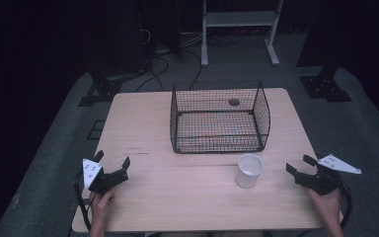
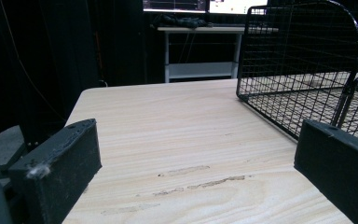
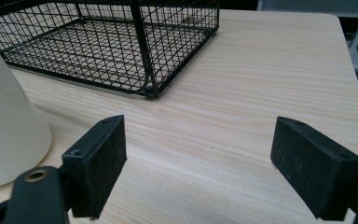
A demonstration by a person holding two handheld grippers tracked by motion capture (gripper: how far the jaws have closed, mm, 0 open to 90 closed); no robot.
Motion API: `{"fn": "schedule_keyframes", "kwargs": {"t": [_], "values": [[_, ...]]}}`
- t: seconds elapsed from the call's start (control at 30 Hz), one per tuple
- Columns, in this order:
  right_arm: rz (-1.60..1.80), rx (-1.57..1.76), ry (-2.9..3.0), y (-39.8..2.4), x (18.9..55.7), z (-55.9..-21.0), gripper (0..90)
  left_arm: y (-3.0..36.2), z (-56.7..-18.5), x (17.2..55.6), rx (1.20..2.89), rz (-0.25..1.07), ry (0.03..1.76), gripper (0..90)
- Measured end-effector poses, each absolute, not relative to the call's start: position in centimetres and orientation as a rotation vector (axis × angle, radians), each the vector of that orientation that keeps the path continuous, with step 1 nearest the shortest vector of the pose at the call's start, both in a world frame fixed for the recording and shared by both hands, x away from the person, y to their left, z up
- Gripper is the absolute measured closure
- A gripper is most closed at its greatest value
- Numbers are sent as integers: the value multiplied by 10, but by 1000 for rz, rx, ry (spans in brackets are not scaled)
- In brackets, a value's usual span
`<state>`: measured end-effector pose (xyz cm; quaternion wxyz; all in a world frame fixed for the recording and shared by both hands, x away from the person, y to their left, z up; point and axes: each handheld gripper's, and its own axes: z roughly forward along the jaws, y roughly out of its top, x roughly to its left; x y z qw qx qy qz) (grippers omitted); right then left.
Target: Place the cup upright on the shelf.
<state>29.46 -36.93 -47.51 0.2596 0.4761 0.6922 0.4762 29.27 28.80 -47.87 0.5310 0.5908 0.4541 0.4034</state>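
I rest both tools, left (image 1: pixel 112 164) and right (image 1: pixel 300 165), gaping and empty, cup (image 1: pixel 249 171) at nine o'clock of right.

high view looks down from above; both claw views sit low, sharing the basket (image 1: pixel 220 118).

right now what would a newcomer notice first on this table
The black wire basket stands out at the table's far middle, nothing inside it. A white cup stands upright just in front of its right corner. The left claw and right claw rest at the near corners, both open with nothing between the jaws.
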Motion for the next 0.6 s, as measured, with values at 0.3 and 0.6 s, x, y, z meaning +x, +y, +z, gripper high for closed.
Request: {"fn": "schedule_keyframes", "kwargs": {"t": [0.3, 0.6], "values": [[1330, 1280, 1899, -371, 291, -470, 152, 288, -479, 292, 1412, 963, 1081, 0], [1321, 1208, 1963, -359, 282, -459, 132, 287, -479, 292, 1411, 963, 1078, 0]]}}
